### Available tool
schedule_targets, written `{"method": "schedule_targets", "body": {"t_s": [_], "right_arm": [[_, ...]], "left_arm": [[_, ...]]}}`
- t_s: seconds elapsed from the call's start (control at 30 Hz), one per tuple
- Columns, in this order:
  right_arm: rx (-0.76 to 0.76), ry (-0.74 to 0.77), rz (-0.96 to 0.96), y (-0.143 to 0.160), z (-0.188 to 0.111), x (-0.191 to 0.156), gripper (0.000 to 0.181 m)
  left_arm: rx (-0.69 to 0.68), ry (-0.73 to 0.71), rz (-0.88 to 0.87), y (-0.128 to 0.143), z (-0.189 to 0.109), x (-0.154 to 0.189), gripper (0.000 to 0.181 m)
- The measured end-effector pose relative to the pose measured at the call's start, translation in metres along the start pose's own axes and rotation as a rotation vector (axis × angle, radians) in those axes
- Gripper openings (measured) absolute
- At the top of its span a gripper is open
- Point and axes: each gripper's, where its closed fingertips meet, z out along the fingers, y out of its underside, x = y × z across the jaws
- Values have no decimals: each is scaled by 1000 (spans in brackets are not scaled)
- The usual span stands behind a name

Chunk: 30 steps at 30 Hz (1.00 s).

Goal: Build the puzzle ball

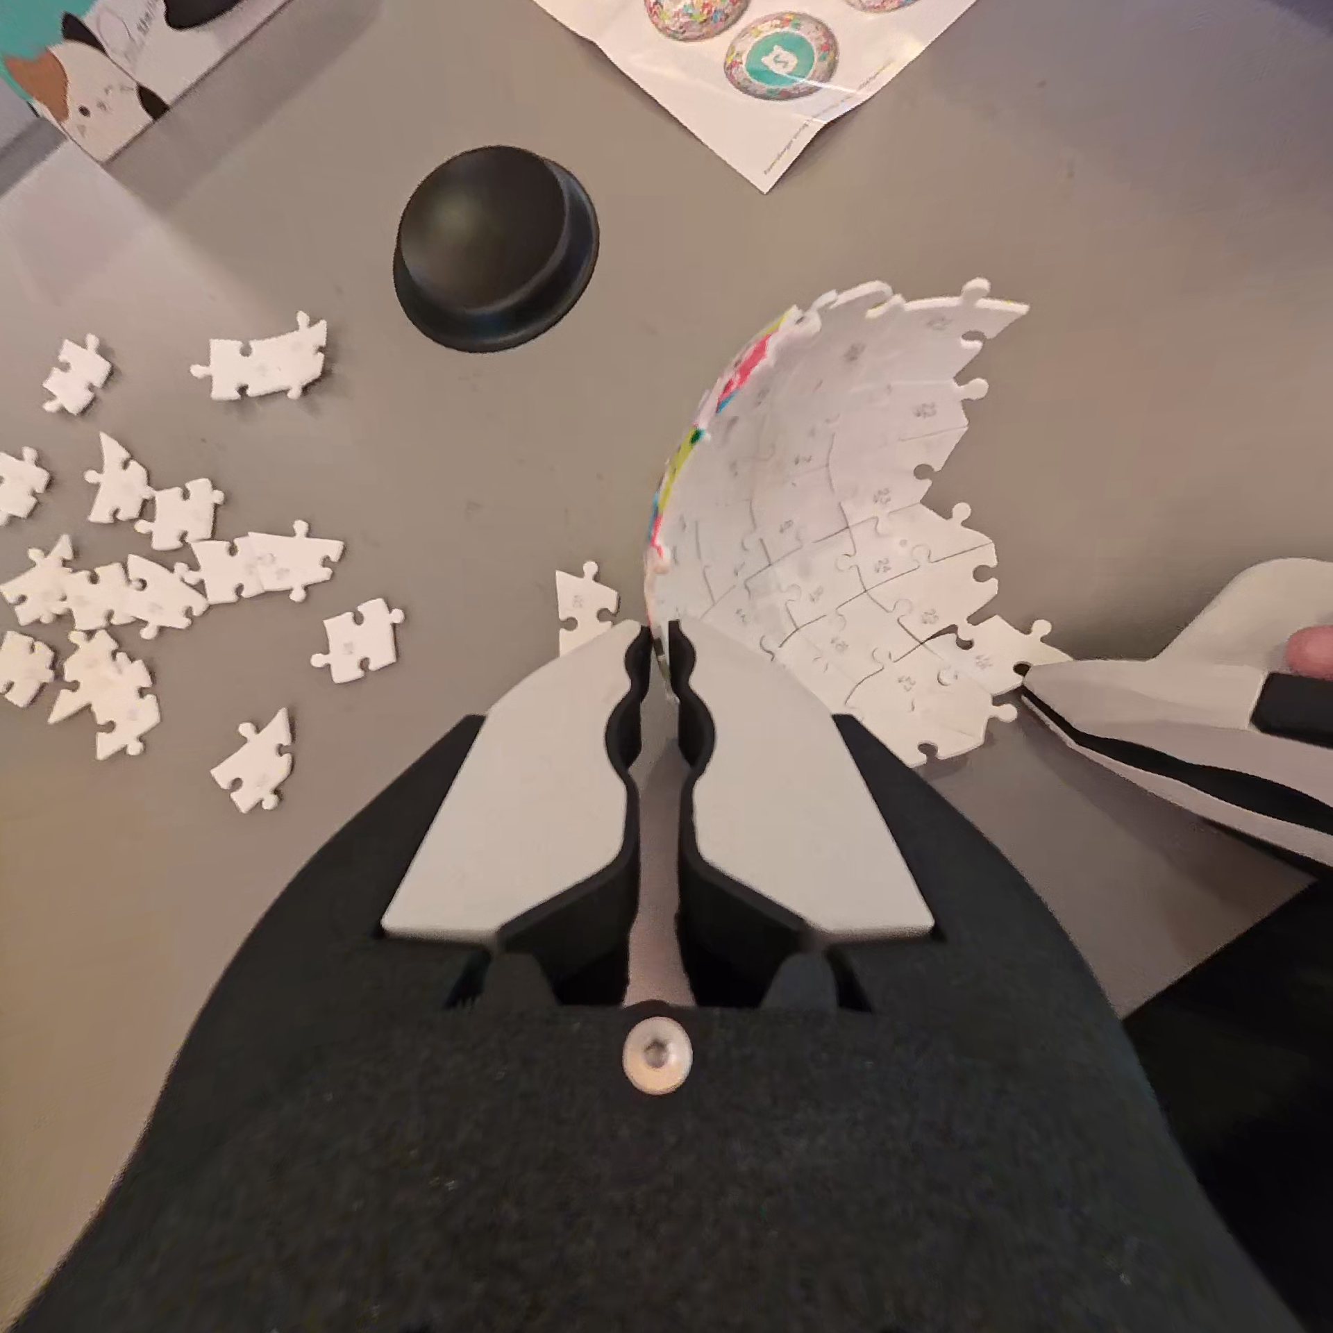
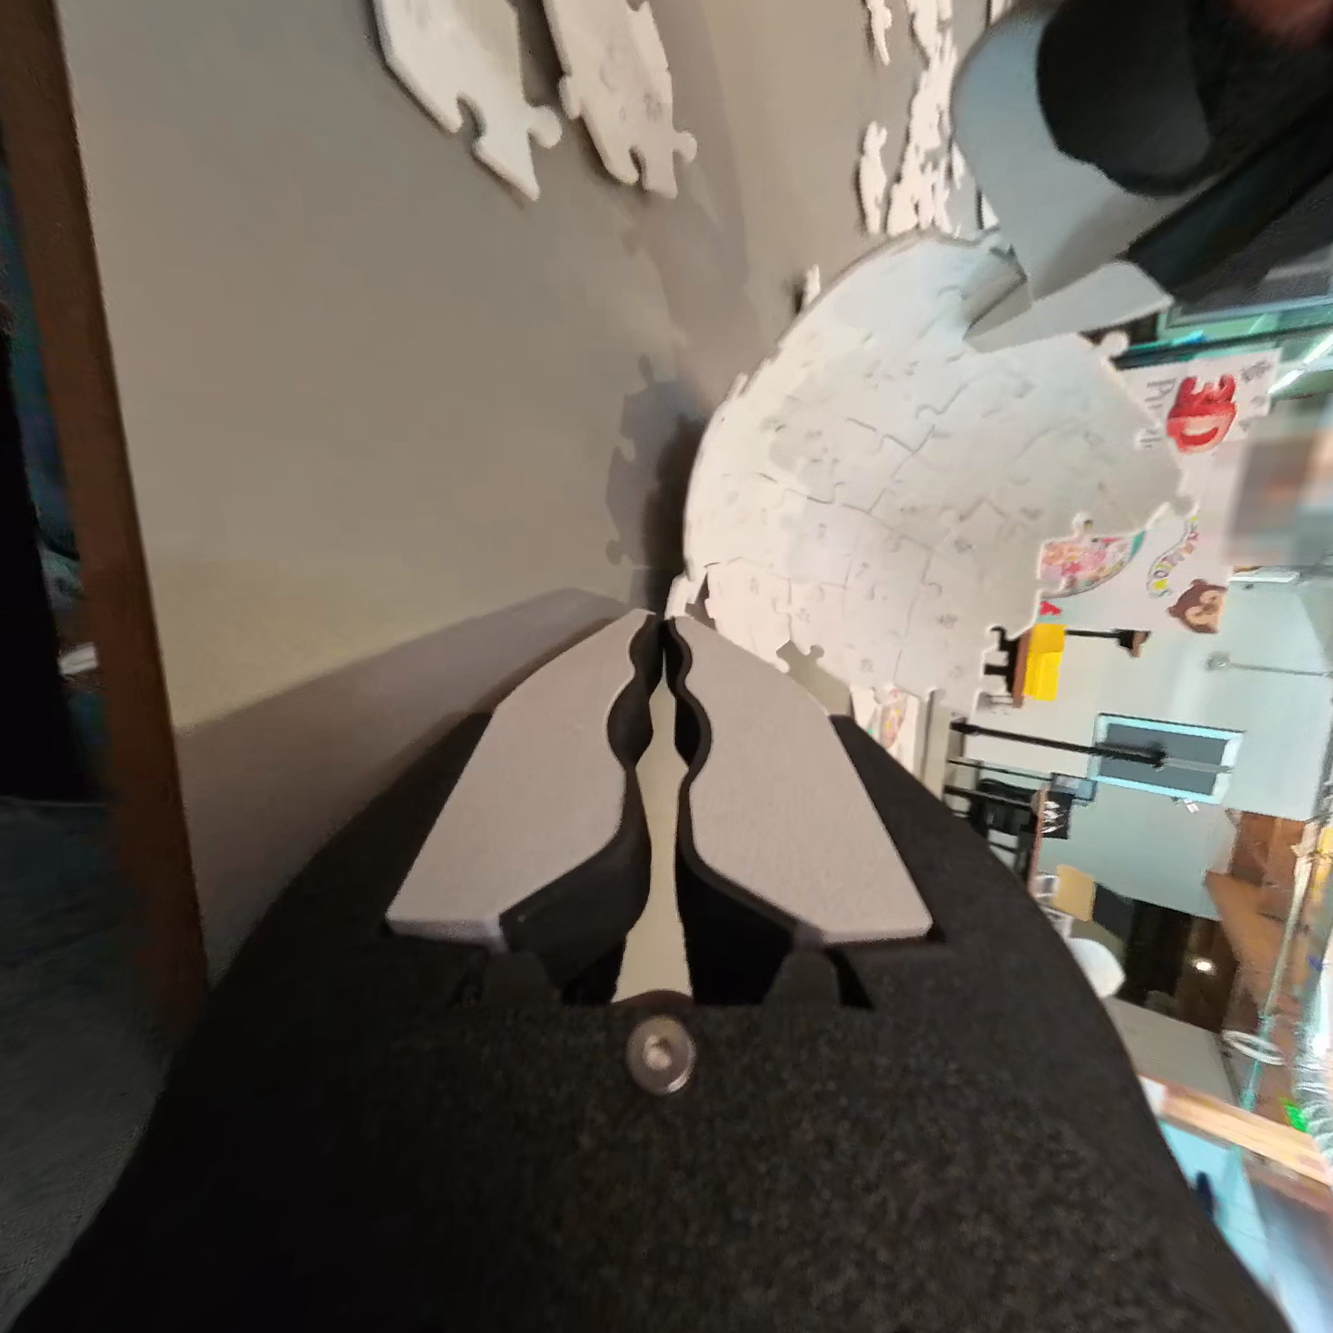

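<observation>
Standing on edge on the grey table (image 1: 1082,216), the half-built puzzle ball (image 1: 851,519) shows its white inner side. The left gripper (image 1: 660,635) has its jaws nearly together, pinching the shell's lower left rim between the tips. The right gripper (image 1: 1028,674) comes in from the right, jaws almost closed on a tabbed piece at the shell's lower right edge. Loose pieces (image 1: 144,577) lie scattered well to the left, one piece (image 1: 584,602) just beside the left jaws. A black stand (image 1: 494,245) sits behind.
</observation>
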Motion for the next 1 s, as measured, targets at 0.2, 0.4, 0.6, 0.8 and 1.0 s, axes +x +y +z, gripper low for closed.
{"method": "schedule_targets", "body": {"t_s": [0.2,0.4,0.6,0.8,1.0], "right_arm": [[3,4,-61,-4,-1,-4,4],[51,-48,12,-9,-9,-10,7],[131,-159,185,-14,-20,-17,14],[188,-166,485,-20,-18,10,0],[125,-192,541,-12,6,11,0]], "left_arm": [[31,-37,55,-5,-2,2,3],[72,-59,76,-8,-3,8,2],[122,-132,130,-16,-9,7,1],[155,-154,152,-18,-12,9,1],[209,-207,218,-22,-17,15,2]]}}
